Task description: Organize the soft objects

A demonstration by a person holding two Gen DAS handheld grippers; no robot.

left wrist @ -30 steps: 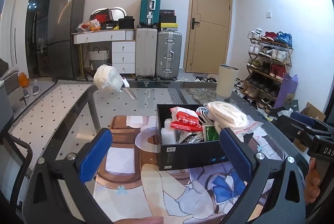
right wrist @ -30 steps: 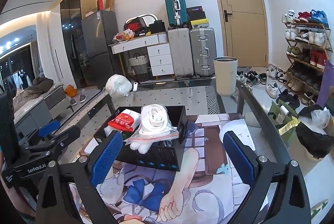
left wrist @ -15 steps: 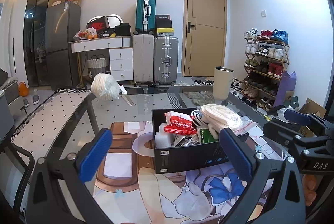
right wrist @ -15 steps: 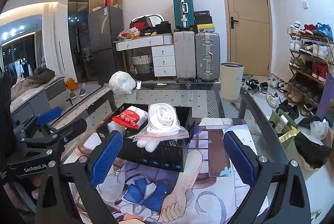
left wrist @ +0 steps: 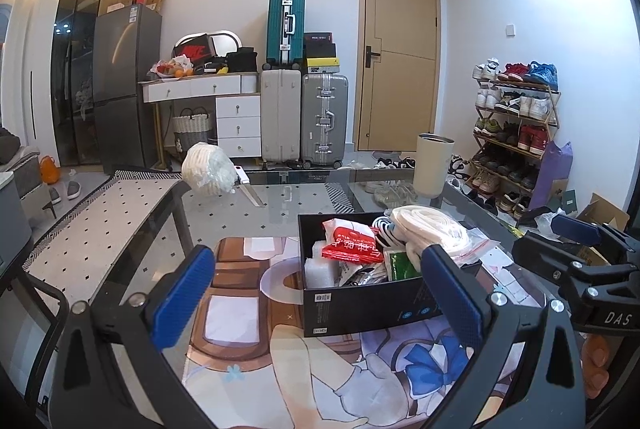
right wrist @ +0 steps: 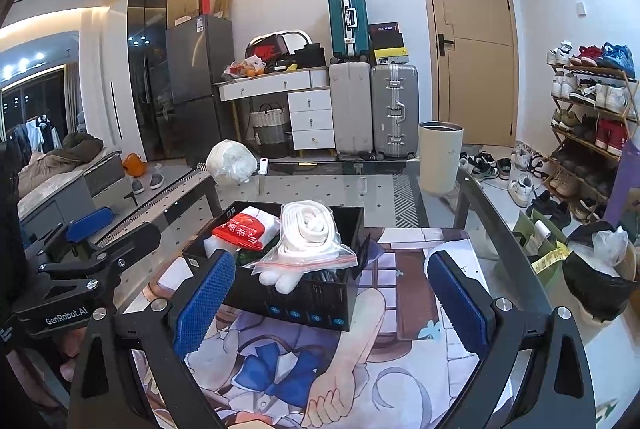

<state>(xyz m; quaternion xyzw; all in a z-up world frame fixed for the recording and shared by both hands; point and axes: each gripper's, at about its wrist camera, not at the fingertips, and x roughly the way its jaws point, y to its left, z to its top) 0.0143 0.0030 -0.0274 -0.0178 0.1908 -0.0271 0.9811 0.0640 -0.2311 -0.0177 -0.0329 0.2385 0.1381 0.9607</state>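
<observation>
Left gripper (left wrist: pixel 316 293) and right gripper (right wrist: pixel 332 297): both spread wide, empty, above the printed mat (right wrist: pixel 400 361). Black cardboard box (right wrist: pixel 316 305) on mat holds bagged white roll (right wrist: pixel 308 229), red packet (right wrist: pixel 240 229). Bare glass tabletop (left wrist: pixel 288 205) beyond; crinkled white bundle (left wrist: pixel 208 169) near far edge.

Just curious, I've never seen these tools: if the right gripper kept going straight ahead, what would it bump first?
Probably the black box, with the bagged white roll on top; the right gripper is open, and depth is uncertain.
</observation>
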